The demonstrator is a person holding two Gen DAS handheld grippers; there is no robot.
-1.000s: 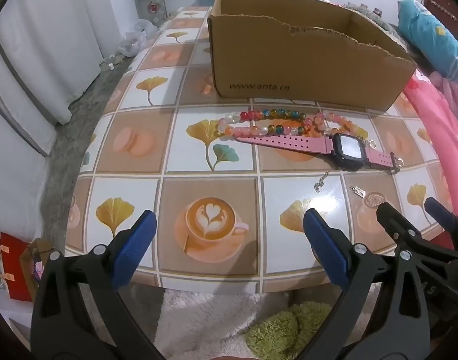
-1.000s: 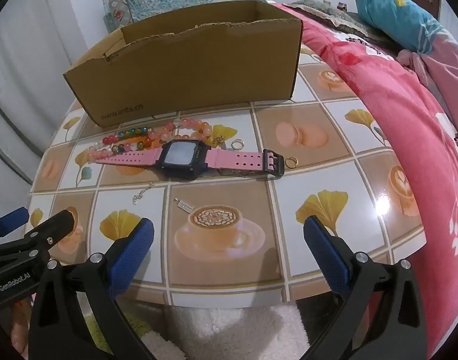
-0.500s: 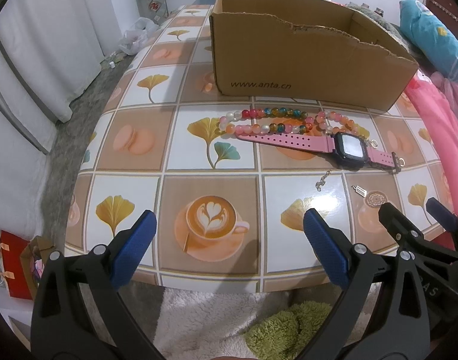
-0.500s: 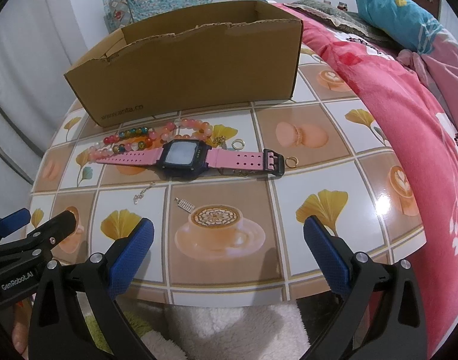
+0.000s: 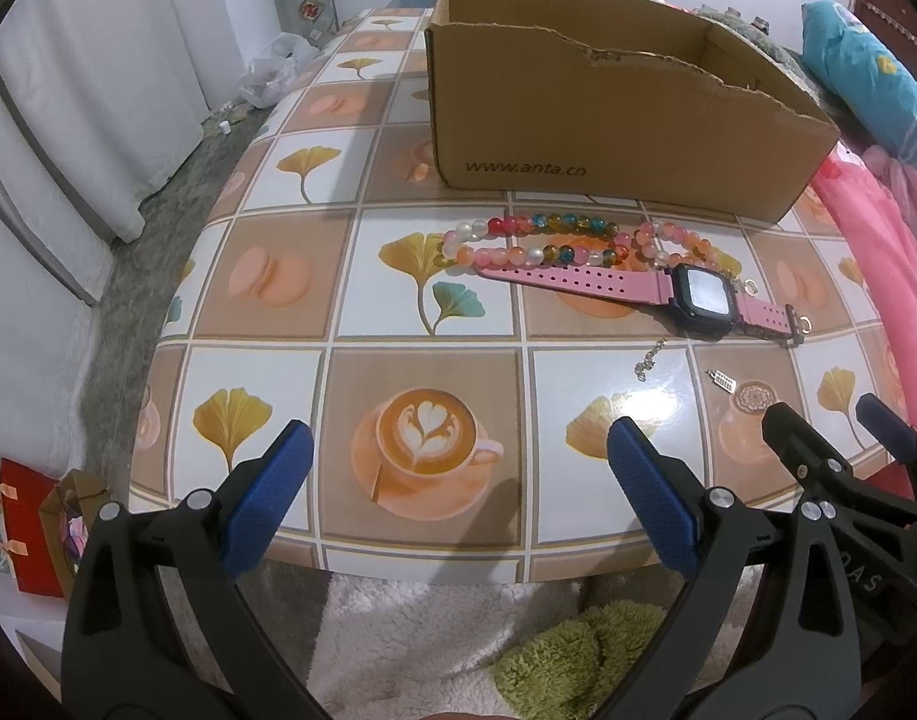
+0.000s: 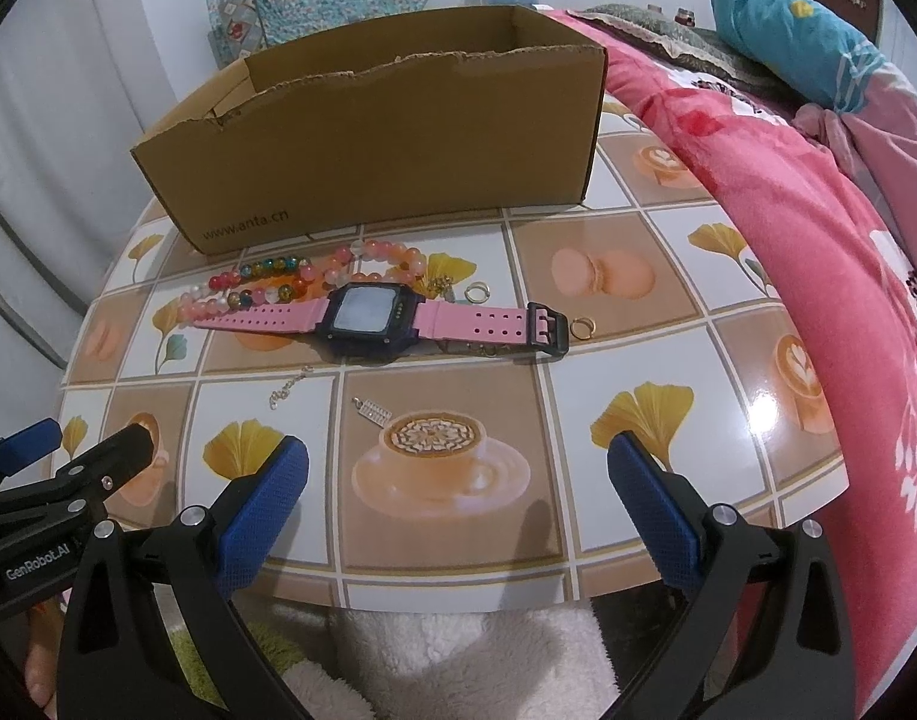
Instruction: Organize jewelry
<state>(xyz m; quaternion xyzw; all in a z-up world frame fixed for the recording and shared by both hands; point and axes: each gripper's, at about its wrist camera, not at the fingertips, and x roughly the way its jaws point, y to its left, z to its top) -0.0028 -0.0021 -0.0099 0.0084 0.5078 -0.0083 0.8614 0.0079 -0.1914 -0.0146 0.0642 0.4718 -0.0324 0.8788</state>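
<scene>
Here the pink watch (image 6: 374,321) lies flat on the tiled table (image 6: 638,360), bead bracelets (image 5: 536,240) touching its strap, cardboard box (image 6: 386,144) just behind. My left gripper (image 5: 458,480) and right gripper (image 6: 458,480) hover at the near edge, jaws apart, holding nothing.

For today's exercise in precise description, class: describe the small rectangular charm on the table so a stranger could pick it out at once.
Start at the cardboard box and come forward over the pink watch. In front of the watch face, beside a printed coffee cup, lies the rectangular charm. Unlike the thin chain piece to its left, it is a flat silver tag.
</scene>
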